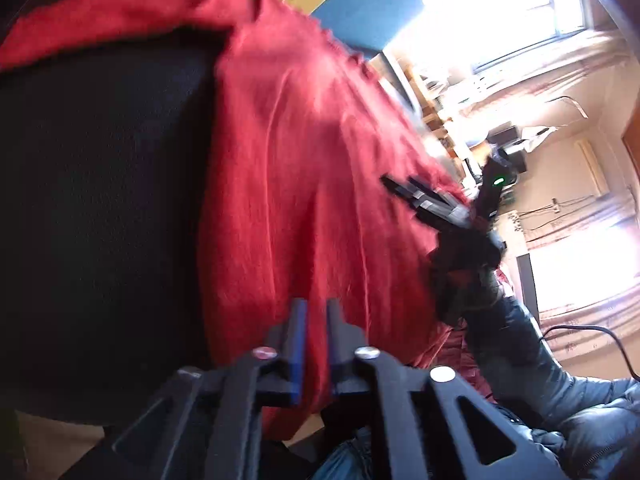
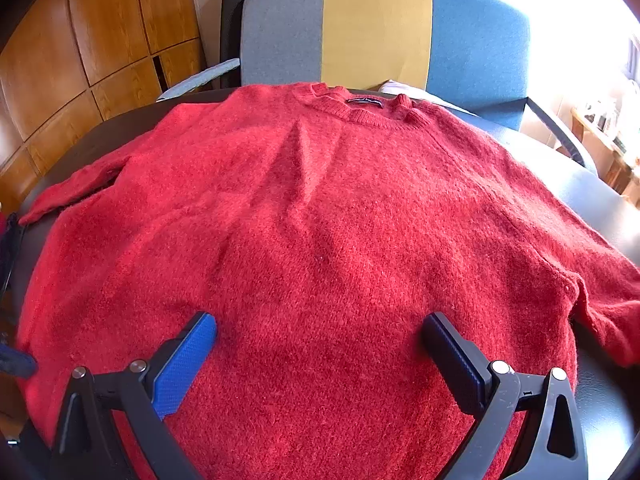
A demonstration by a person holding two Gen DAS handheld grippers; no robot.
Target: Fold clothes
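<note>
A fuzzy red sweater (image 2: 320,208) lies spread flat, front up, on a black round table (image 2: 600,208), its collar at the far side. In the right wrist view my right gripper (image 2: 320,320) hovers wide open over the sweater's lower body, with nothing between its fingers. In the blurred left wrist view the sweater (image 1: 300,180) drapes over the dark table (image 1: 100,200). My left gripper (image 1: 316,316) stands at its near edge, the blue pads nearly together with red cloth pinched between them. The right gripper (image 1: 404,192) shows there over the sweater's far side, held by a gloved hand (image 1: 468,260).
A chair with a grey, yellow and blue back (image 2: 376,28) stands behind the table. Wooden cabinet panels (image 2: 80,60) fill the left background. A person's dark padded sleeve (image 1: 520,360) reaches in from the right. Bright windows and shelves lie beyond.
</note>
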